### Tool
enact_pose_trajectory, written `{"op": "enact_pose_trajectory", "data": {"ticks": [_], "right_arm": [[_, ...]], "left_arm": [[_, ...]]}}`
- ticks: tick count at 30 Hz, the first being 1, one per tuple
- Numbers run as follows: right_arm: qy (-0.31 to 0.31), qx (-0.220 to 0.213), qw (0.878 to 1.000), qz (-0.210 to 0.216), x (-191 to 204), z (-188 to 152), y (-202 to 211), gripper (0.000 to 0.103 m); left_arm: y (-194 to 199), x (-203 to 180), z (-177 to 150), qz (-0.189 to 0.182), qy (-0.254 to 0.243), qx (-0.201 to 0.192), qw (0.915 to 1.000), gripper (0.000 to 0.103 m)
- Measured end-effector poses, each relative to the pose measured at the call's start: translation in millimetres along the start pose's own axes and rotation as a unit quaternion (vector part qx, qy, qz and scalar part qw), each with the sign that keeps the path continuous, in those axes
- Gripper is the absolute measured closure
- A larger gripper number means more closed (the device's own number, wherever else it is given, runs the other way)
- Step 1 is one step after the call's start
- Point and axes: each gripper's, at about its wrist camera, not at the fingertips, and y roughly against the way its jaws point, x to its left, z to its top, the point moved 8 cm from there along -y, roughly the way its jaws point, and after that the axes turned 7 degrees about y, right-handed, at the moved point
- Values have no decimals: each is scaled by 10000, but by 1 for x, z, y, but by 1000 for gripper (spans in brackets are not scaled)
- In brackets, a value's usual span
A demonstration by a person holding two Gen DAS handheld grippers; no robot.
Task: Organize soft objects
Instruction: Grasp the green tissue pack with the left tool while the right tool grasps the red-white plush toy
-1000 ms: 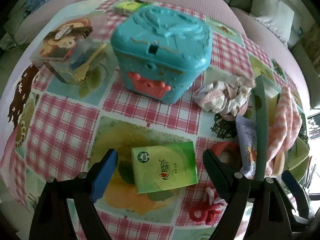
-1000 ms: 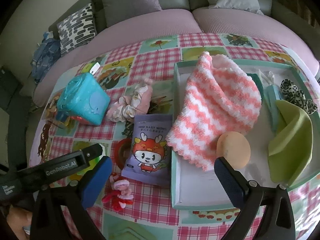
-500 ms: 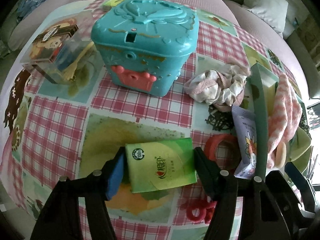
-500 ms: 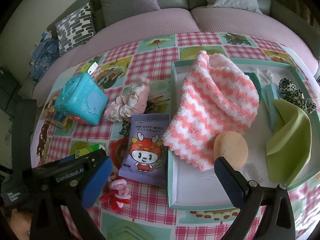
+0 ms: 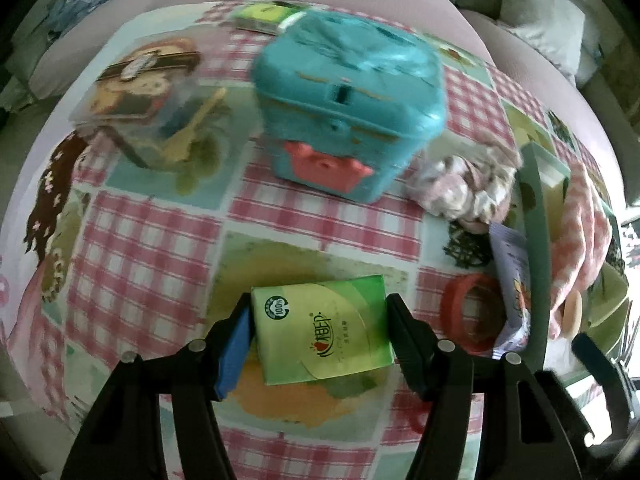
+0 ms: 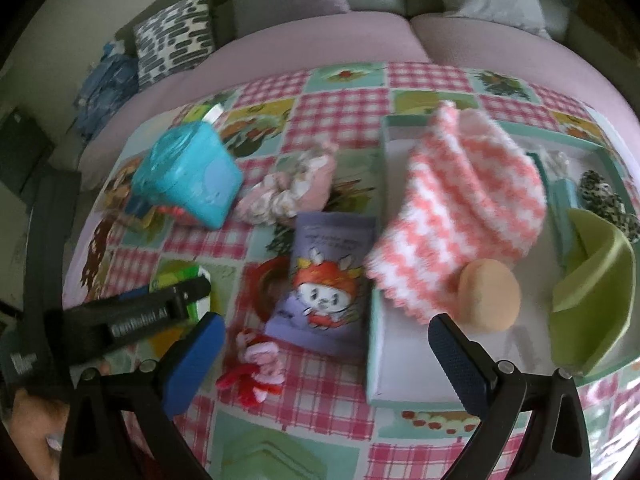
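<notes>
Tissue pack [image 5: 322, 330] lies flat between the left hand-held gripper [image 5: 320, 344] fingers, which clamp its short ends; its long axis runs across the fingers, tilted slightly. Right hand-held gripper [image 6: 324, 356] hangs wide, holding nothing, above the checked tablecloth [image 6: 340, 108] on the table. Ahead of it sit a purple pouch [image 6: 326, 276] and a tray [image 6: 378, 336] with a striped cloth [image 6: 460, 208]. Beyond the left one stands a teal box [image 5: 348, 96], then a pink sofa [image 6: 320, 40].

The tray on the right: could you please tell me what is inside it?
Inside the tray: a pink-striped cloth, round sponge, green folded cloth and leopard scrunchie. Whatever lies under the cloths is hidden.
</notes>
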Motion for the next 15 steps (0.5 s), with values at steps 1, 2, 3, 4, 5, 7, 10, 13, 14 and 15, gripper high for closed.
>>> {"op": "enact_pose_trajectory", "data": {"ticks": [1,2,3,4,5,7,10,13,14,15], "right_arm": [[54,23,10000,21,3,-1,-1,0],[124,41,9999,20,7,-2,-1,1],[173,49,9998,11,10,-3,-1,2],[217,55,9997,15,12,-4,-1,4],[256,78,9996,40,15,-5,-2,5],[309,133,9994,73,20,-8,-4,11],[453,224,9986,132,30,-14,-7,16],[565,318,9977,194,39,-18,-10,19],[599,355,9974,189,41,-20,-11,20],[641,385,9971,169,43,-21,-11,22]], "left_arm": [[3,7,2,40,51,-42,10000,37],[4,11,3,65,87,-66,9999,37],[5,16,4,85,122,-80,9999,37],[6,20,4,96,155,-85,9998,37],[7,24,4,110,171,-79,9998,37],[6,33,2,130,162,-63,9998,37],[5,43,1,146,207,-22,9997,37],[5,51,0,134,251,-20,9996,37],[4,58,0,112,261,-33,9996,37],[6,60,0,95,277,-48,9996,37]]}}
